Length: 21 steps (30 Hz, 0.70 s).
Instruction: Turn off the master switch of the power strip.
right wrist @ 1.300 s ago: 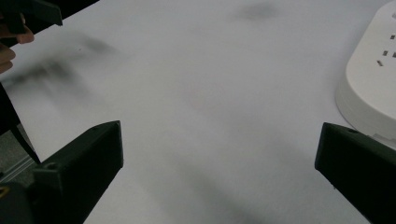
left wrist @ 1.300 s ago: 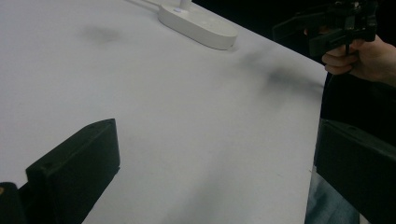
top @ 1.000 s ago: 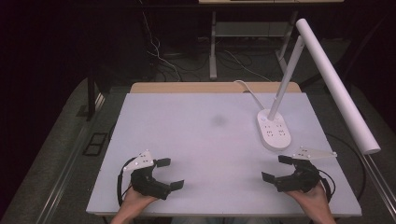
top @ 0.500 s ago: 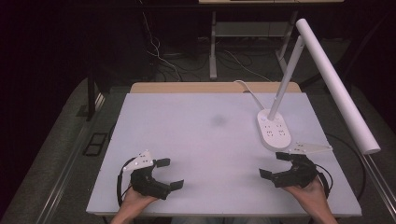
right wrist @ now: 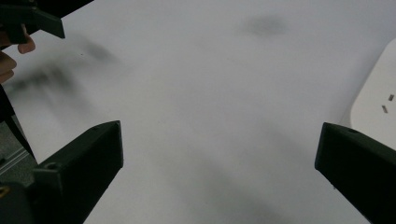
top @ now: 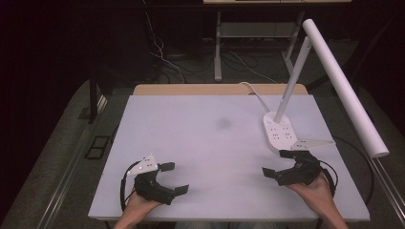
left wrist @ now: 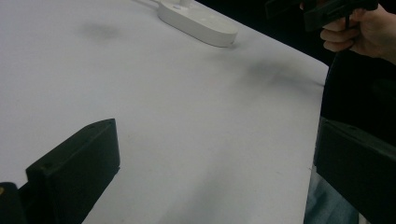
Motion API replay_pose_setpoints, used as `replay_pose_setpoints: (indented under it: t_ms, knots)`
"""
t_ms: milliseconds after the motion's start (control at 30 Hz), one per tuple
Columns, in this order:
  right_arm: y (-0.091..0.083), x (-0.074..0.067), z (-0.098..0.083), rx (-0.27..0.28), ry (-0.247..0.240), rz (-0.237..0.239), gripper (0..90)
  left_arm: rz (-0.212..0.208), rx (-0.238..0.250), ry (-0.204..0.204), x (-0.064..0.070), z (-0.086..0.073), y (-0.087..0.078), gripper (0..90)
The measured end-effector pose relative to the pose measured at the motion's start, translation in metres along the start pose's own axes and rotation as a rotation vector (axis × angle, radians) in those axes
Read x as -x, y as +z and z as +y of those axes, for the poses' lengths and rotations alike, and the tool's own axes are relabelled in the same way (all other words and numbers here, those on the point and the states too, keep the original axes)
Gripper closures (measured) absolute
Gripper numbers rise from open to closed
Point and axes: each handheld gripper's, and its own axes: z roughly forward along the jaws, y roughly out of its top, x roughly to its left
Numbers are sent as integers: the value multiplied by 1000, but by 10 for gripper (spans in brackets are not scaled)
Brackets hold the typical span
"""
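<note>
My left gripper [top: 174, 178] hovers low over the near left part of the white table [top: 210, 143], open and holding nothing. In the left gripper view its gripper [left wrist: 217, 140] has the two black jaws wide apart over bare tabletop. My right gripper [top: 277, 163] is at the near right, just in front of the lamp's white base [top: 279, 133], open and holding nothing. The right gripper view shows its gripper [right wrist: 219, 135] spread wide above the table, with the base's edge [right wrist: 378, 107] to its right.
A white desk lamp rises from the base, and its long tube head [top: 344, 86] slants over the table's right side. Its cord [top: 250, 88] runs off the far edge. A faint dark smudge [top: 223, 123] marks the table's middle. Dark floor and cables surround the table.
My right gripper has moved a little forward and left, toward the lamp base. The left gripper has stayed almost where it was.
</note>
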Motion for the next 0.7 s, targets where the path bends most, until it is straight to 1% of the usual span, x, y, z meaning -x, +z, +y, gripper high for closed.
replay_pose_setpoints:
  t_ms: [333, 467, 633, 700]
  knots:
    - [7, 4, 13, -18, -3, -2, 6, 6, 7, -7, -1, 0, -1, 0]
    - [9, 6, 18, -16, 2, 6, 6, 3, 4, -1, -1, 0, -1, 0]
    - [13, 8, 24, -20, 8, 9, 6, 5, 7, -6, -1, 0, -1, 0]
    - [14, 9, 27, -20, 1, 8, 6, 6, 8, -6, -2, 0, -1, 0]
